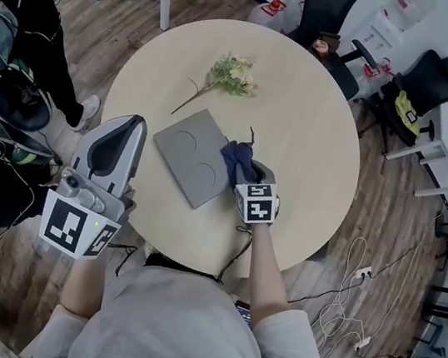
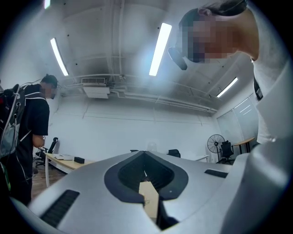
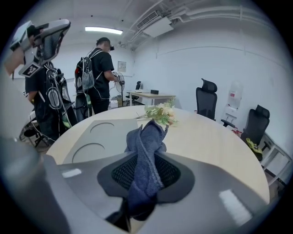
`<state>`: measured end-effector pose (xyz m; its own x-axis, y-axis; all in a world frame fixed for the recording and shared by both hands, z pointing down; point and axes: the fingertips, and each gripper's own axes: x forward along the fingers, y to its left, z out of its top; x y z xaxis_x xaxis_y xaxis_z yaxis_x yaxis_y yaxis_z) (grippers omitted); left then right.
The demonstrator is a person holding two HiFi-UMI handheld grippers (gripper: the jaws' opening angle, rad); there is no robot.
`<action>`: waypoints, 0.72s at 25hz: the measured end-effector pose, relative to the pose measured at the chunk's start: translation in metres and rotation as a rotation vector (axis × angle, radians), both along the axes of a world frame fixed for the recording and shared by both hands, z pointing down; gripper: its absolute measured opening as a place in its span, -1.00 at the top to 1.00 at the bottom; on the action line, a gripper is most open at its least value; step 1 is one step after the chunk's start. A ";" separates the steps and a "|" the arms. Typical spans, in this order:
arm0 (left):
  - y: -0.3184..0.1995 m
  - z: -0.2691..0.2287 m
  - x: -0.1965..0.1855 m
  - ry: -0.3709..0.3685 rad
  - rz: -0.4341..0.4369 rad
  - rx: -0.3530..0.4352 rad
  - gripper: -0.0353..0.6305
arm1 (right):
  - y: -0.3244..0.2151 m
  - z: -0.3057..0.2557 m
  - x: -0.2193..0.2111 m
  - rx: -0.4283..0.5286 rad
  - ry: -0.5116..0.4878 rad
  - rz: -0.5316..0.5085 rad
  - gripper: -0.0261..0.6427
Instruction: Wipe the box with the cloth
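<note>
A flat grey box (image 1: 190,153) with two round recesses lies near the middle of the round table (image 1: 316,130). My right gripper (image 1: 245,169) is at the box's right edge, shut on a dark blue cloth (image 1: 237,157) that bunches up out of its jaws. In the right gripper view the cloth (image 3: 147,137) stands between the jaws of the right gripper (image 3: 145,160), and the box (image 3: 98,137) lies ahead to the left. My left gripper (image 1: 132,123) is held up off the table's left side, shut and empty. The left gripper (image 2: 145,154) points at the ceiling in its own view.
A sprig of artificial flowers (image 1: 228,73) lies on the table beyond the box. A person in black (image 1: 32,9) stands at the left, office chairs (image 1: 331,10) are behind the table, and cables (image 1: 349,295) trail on the floor to the right.
</note>
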<state>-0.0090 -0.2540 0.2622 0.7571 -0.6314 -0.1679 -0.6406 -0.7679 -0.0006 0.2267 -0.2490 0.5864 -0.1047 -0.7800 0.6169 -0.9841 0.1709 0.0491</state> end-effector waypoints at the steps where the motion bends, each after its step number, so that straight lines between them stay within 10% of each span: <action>1: 0.000 -0.002 0.000 0.000 0.003 0.004 0.87 | 0.002 -0.006 -0.004 0.017 -0.014 0.004 0.61; 18: 0.002 -0.015 0.012 0.017 0.071 0.034 0.87 | 0.030 -0.140 -0.025 0.340 -0.100 0.108 0.59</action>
<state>0.0032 -0.2523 0.2470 0.7967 -0.5699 -0.2011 -0.5845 -0.8112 -0.0171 0.2021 -0.2190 0.4468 -0.0571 -0.9486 0.3113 -0.9983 0.0563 -0.0116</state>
